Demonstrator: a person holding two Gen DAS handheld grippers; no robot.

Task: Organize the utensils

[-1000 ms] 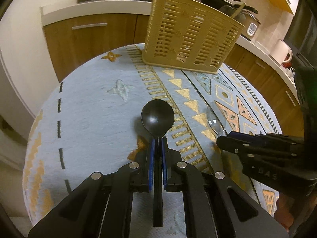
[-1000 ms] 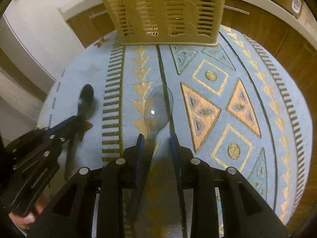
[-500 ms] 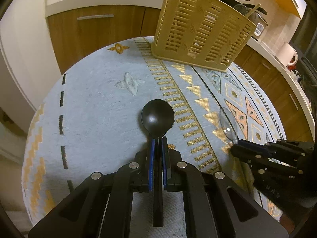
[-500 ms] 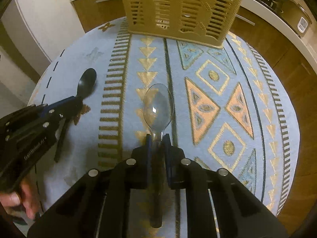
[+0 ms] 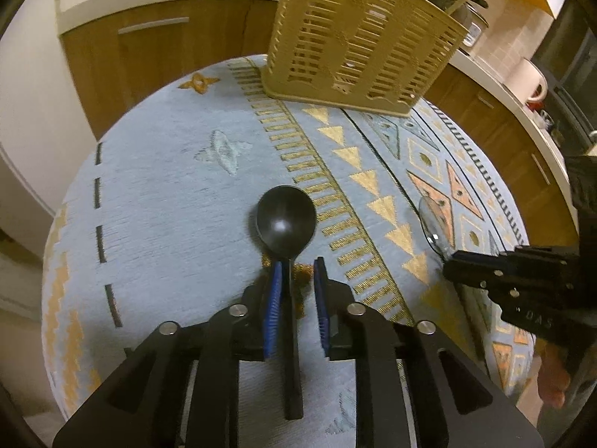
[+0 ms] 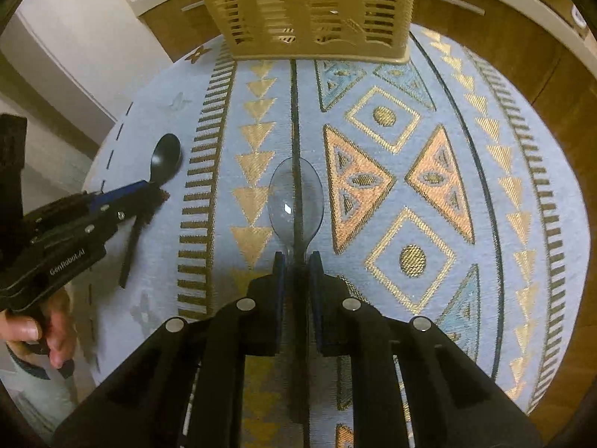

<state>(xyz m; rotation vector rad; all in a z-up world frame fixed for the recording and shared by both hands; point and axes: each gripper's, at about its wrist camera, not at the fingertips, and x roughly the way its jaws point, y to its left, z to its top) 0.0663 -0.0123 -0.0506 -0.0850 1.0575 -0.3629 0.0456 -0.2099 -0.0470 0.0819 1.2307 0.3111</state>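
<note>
Currently, the step in hand appears to be the pick-up of two spoons for transfer to the slotted holder; neither spoon has yet reached it.

Left wrist view: the left gripper (image 5: 296,272) stands with its blue pads (image 5: 272,298) parted to a moderate gap. The handle of the black spoon (image 5: 286,222) lies between them, close against the left-hand pad and clearly apart from the right-hand one. No grip is established. The spoon rests on the patterned tablecloth (image 5: 160,194), bowl pointing away toward the beige utensil basket (image 5: 358,41) at the far edge of the table. The right gripper (image 5: 515,280) is visible at the right edge.

Right wrist view: the right gripper (image 6: 298,261) has its jaws narrow, bracketing the neck of the clear spoon (image 6: 295,201). The remaining gap is slight, and firm contact cannot be confirmed; the transparent handle is hard to trace. The spoon lies near the table centre, its bowl directed at the basket (image 6: 309,3). The left gripper (image 6: 93,209) and black spoon (image 6: 166,158) appear at left.

Next move, as a judgement: close the left jaws fully on the black handle, confirm the right-hand grip, then lift each spoon and carry it toward the basket.
</note>
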